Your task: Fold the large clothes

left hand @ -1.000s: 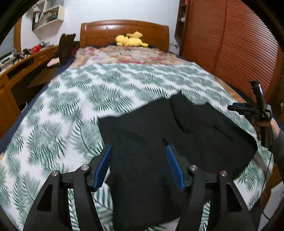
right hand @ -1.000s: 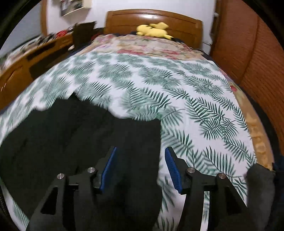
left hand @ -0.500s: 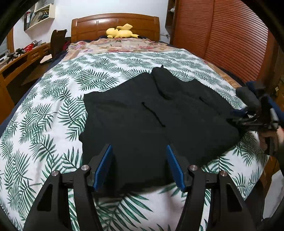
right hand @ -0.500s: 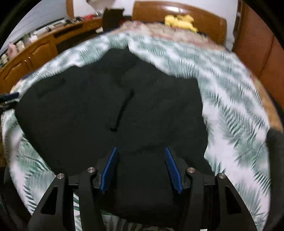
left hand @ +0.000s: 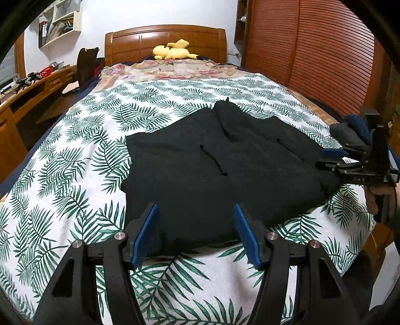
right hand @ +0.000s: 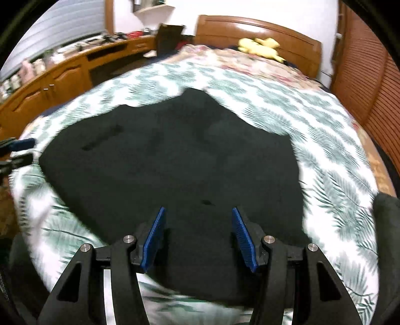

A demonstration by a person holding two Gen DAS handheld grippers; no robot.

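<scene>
Nearest in the left wrist view, the left gripper (left hand: 196,233) hangs over the foot of a bed, its two blue-padded fingers (left hand: 146,236) standing apart with nothing pinched between them; the near hem of a black garment (left hand: 212,175) shows in the gap, lying flat on the cover below rather than held. In the right wrist view, which is somewhat blurred, the right gripper (right hand: 198,238) is likewise spread, its blue pads (right hand: 241,240) apart above the same dark cloth, gripping nothing. The garment lies spread out flat across the near half of the bed, on a white bedspread (left hand: 75,175) printed with green fern leaves; a short drawstring or cord (left hand: 213,162) rests on its middle, and a pointed fold, perhaps a hood, reaches away toward the headboard. At the right edge of the left view the other gripper (left hand: 332,158) appears from the side at the garment's right-hand edge, carried by a person's hand (left hand: 377,200); whether it touches the cloth cannot be told. Farther up the bed a floral blanket (left hand: 170,70) covers the pillow end, and a yellow plush toy (left hand: 173,51) lies against the wooden headboard (left hand: 165,37). A wooden desk (left hand: 32,92) runs along the left wall under a wall shelf (left hand: 60,22), and a slatted wooden wardrobe (left hand: 320,52) stands on the right
</scene>
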